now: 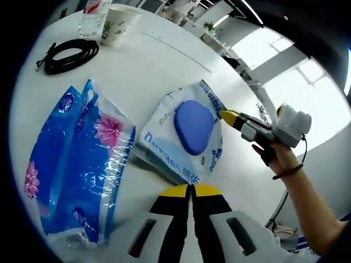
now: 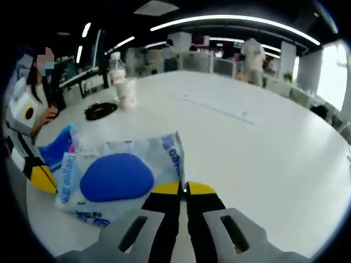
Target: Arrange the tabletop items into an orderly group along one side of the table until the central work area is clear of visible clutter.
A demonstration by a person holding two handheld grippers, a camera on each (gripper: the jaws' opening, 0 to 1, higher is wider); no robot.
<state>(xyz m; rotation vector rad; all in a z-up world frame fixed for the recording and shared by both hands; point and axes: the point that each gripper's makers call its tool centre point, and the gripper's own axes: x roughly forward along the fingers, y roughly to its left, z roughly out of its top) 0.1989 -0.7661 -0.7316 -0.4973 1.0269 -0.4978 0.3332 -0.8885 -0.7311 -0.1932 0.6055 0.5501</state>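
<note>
Blue-lidded wipes pack (image 1: pixel 189 134) lies beside the tissue packs (image 1: pixel 77 159); my right gripper (image 2: pixel 184 189) touches its edge, my left gripper (image 1: pixel 190 190) near, both jaws closed empty.

Beyond the wet-wipes pack (image 2: pixel 118 178) the white desk (image 2: pixel 252 142) lies open and bare toward its far edge. Nearer, the blue tissue packs (image 1: pixel 77 164) lie close beside the wipes pack; the black cable coil (image 1: pixel 70 55), paper cup (image 1: pixel 118 23) and bottle (image 1: pixel 94 15) crowd one corner.

right gripper (image 2: pixel 184 189) jaws together beside wipes pack (image 2: pixel 118 178); cup (image 2: pixel 126 92) beyond
</note>
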